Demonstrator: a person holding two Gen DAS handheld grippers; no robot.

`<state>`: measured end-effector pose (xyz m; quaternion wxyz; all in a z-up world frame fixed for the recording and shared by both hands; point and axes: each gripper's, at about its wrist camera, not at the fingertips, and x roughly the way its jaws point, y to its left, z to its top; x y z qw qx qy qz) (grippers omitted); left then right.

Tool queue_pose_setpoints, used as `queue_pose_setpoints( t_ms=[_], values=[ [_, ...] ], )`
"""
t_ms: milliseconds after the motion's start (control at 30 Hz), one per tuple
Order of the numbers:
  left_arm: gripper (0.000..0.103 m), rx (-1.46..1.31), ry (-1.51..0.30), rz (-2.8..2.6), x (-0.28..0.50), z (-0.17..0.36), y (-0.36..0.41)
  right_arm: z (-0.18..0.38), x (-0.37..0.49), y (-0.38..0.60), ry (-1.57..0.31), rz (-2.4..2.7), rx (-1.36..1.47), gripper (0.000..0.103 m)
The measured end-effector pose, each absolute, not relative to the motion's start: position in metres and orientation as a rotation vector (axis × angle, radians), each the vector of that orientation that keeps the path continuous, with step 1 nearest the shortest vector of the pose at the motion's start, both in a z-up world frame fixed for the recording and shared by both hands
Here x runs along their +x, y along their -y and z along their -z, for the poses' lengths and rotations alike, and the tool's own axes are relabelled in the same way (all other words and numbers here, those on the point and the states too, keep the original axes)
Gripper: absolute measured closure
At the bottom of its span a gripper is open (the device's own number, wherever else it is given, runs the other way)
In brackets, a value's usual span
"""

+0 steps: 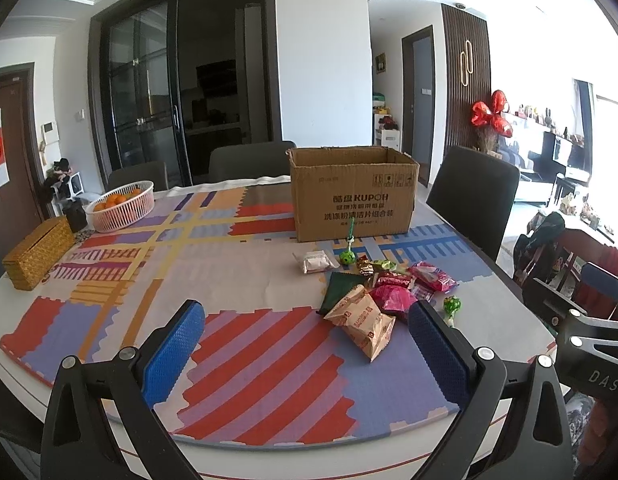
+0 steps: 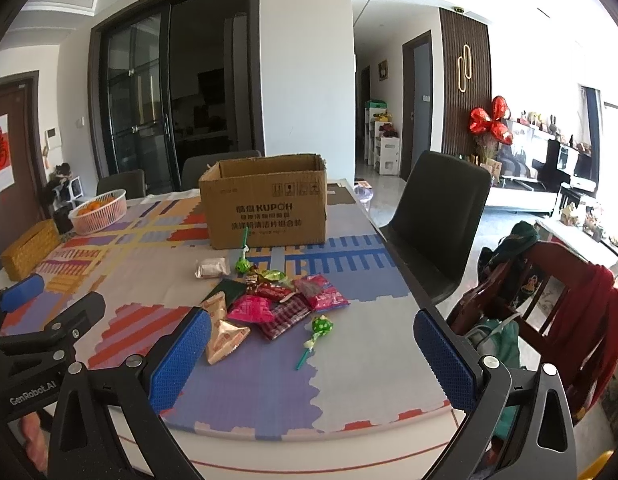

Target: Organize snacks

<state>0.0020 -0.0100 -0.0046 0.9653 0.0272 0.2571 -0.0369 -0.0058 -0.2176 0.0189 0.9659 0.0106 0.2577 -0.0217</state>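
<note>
Both blue-padded fingers of the left gripper [image 1: 305, 344] stand wide apart and empty over the patterned mat [image 1: 245, 368], and the right gripper [image 2: 313, 360] is spread just as wide, holding nothing. Between them and the open cardboard box [image 2: 265, 208] lies the snack pile [image 2: 269, 300]: tan, pink and dark green packets, partly overlapping, with a green lollipop [image 2: 319, 330] just beside its right edge. What the box holds is hidden.

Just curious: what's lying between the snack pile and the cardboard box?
A green lollipop and a white packet, seen in both views, before the cardboard box.
</note>
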Motion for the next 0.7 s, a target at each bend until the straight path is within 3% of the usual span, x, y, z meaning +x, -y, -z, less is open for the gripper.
queue_pose_setpoints(
  t_ms=[233,500,700],
  values=[
    [0.0,0.055,-0.579,0.095,0.02,0.015,0.015,-0.006,0.012,0.223,-0.585,0.037,0.039,0.001],
    [0.013,0.02,-0.689,0.126,0.055,0.036,0.021,0.012,0.041,0.226,-0.667,0.043,0.031,0.001],
    [0.021,-0.005,-0.799,0.155,0.083,0.061,0.029,0.033,0.067,0.228,-0.737,0.034,0.033,0.008]
  ],
)
